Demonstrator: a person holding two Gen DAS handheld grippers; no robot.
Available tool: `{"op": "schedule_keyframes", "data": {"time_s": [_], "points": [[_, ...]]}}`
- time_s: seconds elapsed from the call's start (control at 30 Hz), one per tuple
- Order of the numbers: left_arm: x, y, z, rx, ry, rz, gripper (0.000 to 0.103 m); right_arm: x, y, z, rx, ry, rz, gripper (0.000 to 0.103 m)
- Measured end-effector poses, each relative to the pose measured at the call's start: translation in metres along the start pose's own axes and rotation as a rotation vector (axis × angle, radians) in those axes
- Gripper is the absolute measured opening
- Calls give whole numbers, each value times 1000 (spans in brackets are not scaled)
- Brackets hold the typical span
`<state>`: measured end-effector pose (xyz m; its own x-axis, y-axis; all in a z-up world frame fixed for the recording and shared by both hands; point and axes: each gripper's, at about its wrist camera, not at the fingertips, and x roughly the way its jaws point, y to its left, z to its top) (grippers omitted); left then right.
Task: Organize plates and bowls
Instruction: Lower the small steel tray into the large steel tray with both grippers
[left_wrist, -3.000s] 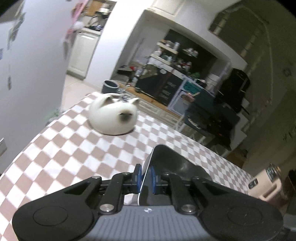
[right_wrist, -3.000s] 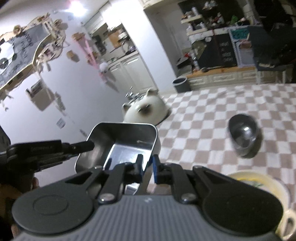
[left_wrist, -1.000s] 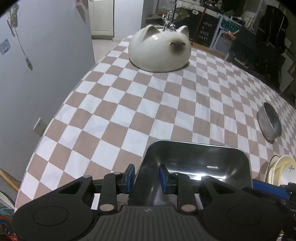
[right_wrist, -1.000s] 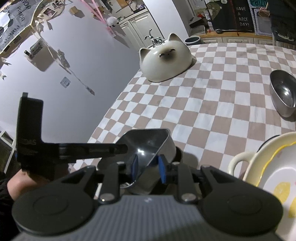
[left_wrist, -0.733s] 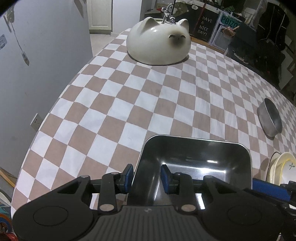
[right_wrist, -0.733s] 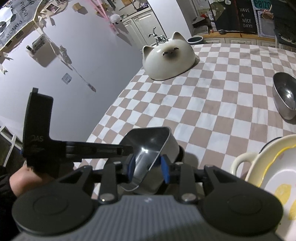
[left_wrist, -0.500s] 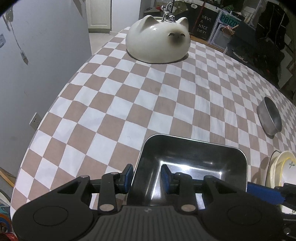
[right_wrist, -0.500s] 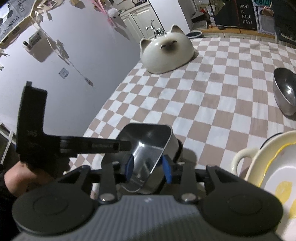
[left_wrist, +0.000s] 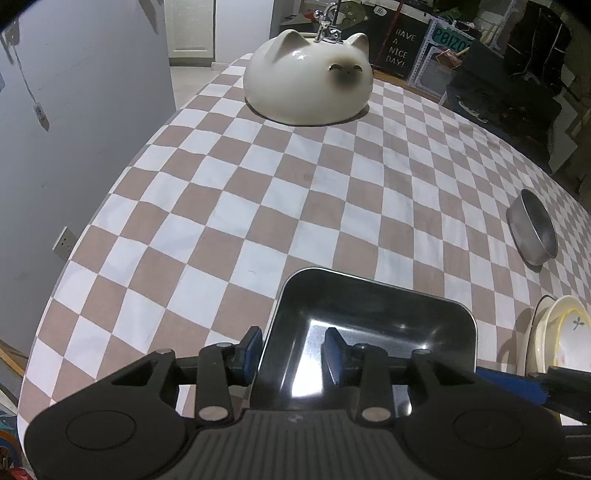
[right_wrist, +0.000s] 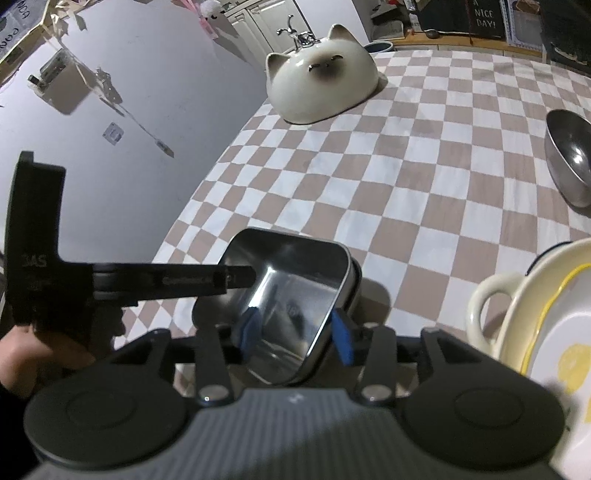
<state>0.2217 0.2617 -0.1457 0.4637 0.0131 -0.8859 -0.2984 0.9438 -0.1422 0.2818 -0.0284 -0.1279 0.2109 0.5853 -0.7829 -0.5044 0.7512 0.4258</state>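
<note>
Steel tray (left_wrist: 373, 325) now resting on checkered cloth (left_wrist: 258, 206), both grippers' jaws opening

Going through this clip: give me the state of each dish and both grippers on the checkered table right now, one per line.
Steel tray: upright on the tablecloth, empty.
Left gripper: jaws opening, straddling the tray's near wall, pads off it.
Right gripper: jaws opening, tray corner between them, not pressed.
Cat-face bowl: upside down.
Round steel bowl: upright, empty.
Cream plates: stacked.
</note>
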Motion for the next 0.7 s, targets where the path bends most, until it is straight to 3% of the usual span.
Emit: {"op": "schedule_keyframes", "data": {"time_s": [0.57, 0.7], "points": [[0, -3, -1, 32, 1, 2, 40, 11, 1, -1, 53, 4, -32, 55], [1, -4, 0, 41, 7, 5, 42, 13, 1, -2, 65, 16, -39, 63]]}}
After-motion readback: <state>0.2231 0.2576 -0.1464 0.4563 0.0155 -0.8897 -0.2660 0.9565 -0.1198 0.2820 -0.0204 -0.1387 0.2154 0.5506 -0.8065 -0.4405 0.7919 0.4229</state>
